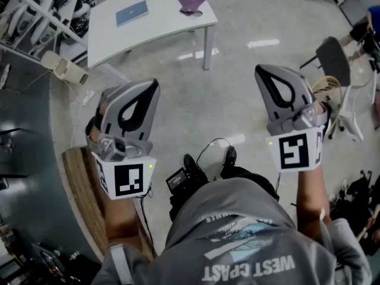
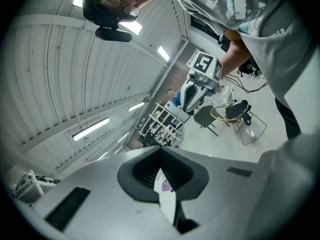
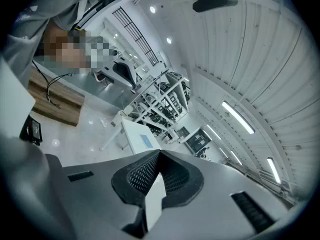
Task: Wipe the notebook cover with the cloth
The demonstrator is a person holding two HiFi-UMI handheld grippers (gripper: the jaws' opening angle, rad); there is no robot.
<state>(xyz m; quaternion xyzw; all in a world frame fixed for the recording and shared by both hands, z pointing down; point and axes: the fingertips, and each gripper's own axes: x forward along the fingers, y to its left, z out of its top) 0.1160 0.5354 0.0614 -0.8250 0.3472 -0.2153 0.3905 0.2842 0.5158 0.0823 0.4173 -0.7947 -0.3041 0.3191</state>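
Far ahead on a white table (image 1: 160, 25) lie the blue notebook (image 1: 132, 12) and, to its right, a crumpled purple cloth (image 1: 192, 2). Both grippers are held up in the air over the floor, well short of the table. My left gripper (image 1: 155, 84) is shut and holds nothing; a scrap of the purple cloth (image 2: 166, 185) shows through its jaw window. My right gripper (image 1: 259, 70) is also shut and empty. In the right gripper view the table with the notebook (image 3: 146, 141) lies beyond the shut jaw tips (image 3: 160, 152).
A dark chair (image 1: 332, 58) stands at the right, with bags and cables on the floor near it. A wooden bench (image 1: 80, 183) and a grey counter (image 1: 24, 159) run along the left. Shelving (image 1: 35, 5) fills the upper left corner.
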